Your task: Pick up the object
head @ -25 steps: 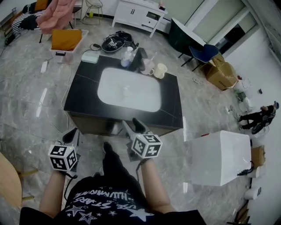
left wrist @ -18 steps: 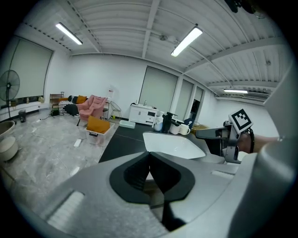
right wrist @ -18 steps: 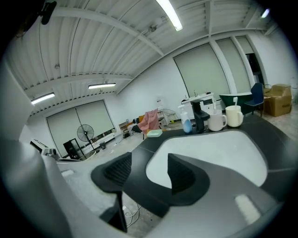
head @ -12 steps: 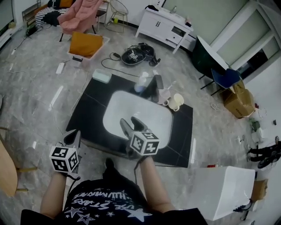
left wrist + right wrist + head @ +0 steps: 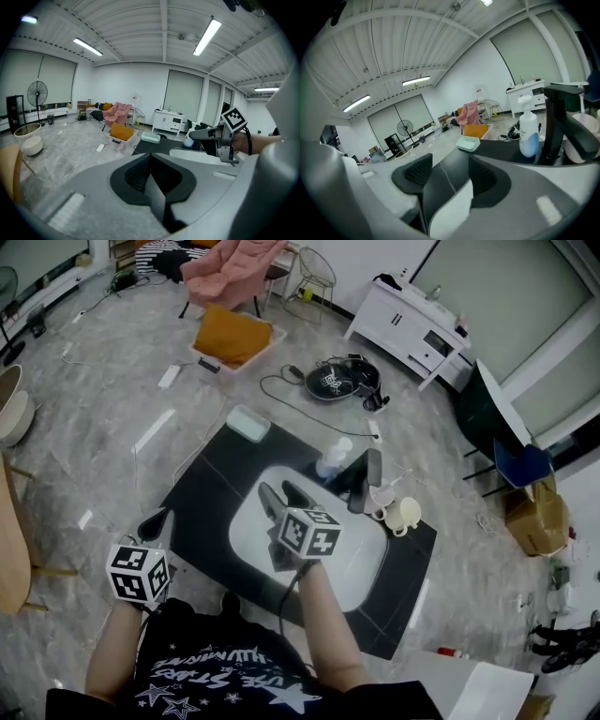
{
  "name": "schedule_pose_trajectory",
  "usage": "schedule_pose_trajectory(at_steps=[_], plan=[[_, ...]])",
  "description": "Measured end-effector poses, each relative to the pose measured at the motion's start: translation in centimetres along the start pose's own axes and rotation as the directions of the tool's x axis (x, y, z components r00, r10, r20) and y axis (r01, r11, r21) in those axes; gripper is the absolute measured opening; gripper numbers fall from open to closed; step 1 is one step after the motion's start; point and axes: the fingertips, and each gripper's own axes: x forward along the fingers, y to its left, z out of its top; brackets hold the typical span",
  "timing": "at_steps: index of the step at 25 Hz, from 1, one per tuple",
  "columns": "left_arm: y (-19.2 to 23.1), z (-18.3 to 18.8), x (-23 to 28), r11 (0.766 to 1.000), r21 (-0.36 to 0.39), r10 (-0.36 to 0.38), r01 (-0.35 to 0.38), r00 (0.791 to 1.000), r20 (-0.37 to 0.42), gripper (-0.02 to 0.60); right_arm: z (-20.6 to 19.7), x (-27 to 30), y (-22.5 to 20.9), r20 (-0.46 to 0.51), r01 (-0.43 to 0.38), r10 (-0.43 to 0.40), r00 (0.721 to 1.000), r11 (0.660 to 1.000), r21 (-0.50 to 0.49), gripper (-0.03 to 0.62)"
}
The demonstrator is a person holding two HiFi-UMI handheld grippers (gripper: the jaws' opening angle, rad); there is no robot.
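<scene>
A black low table (image 5: 211, 486) carries a white oval mat (image 5: 364, 563). My right gripper (image 5: 278, 491) hovers over the near left part of that mat, jaws open with nothing between them; in the right gripper view (image 5: 450, 180) I see only the table's dark top and the mat's edge through the gap. My left gripper (image 5: 153, 521) hangs off the table's near left corner, above the floor, jaws shut and empty (image 5: 152, 176). No small loose object shows on the bare part of the mat; the right gripper covers some of it.
At the table's far side stand a spray bottle (image 5: 333, 457), a black upright stand (image 5: 373, 468), a cup with a straw (image 5: 381, 497) and a cream mug (image 5: 406, 514). A mint box (image 5: 248, 423) lies at the far left corner. Cables and a helmet-like thing (image 5: 336, 381) lie on the floor.
My right gripper has moved forward from the table's near edge to above the white mat. The left gripper has stayed low at the near left. The head view has come closer to the table.
</scene>
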Motion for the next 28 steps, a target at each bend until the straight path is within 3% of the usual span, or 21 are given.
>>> schedule_pose_trajectory(at_steps=[7, 12, 20, 28], plan=[[2.1, 0.6, 0.3, 1.0, 0.0, 0.023, -0.023, 0.999, -0.027, 0.009, 0.0, 3.6, 0.1, -0.032, 0.021, -0.02, 0.999, 1.0, 0.02, 0.247], [4.6, 1.1, 2.3, 1.0, -0.002, -0.001, 0.001, 0.999, -0.041, 0.009, 0.5, 5.2, -0.2, -0.023, 0.074, -0.073, 0.997, 0.997, 0.038, 0.247], [7.7, 1.9, 7.6, 0.993, 0.012, -0.119, 0.121, 0.989, -0.09, 0.009, 1.6, 8.9, -2.0, -0.013, 0.205, -0.205, 0.979, 0.976, 0.072, 0.247], [10.4, 2.9, 12.4, 0.978, 0.018, -0.202, 0.206, 0.972, -0.122, 0.009, 1.6, 13.2, -5.0, -0.064, 0.35, -0.346, 0.936, 0.933, 0.079, 0.245]])
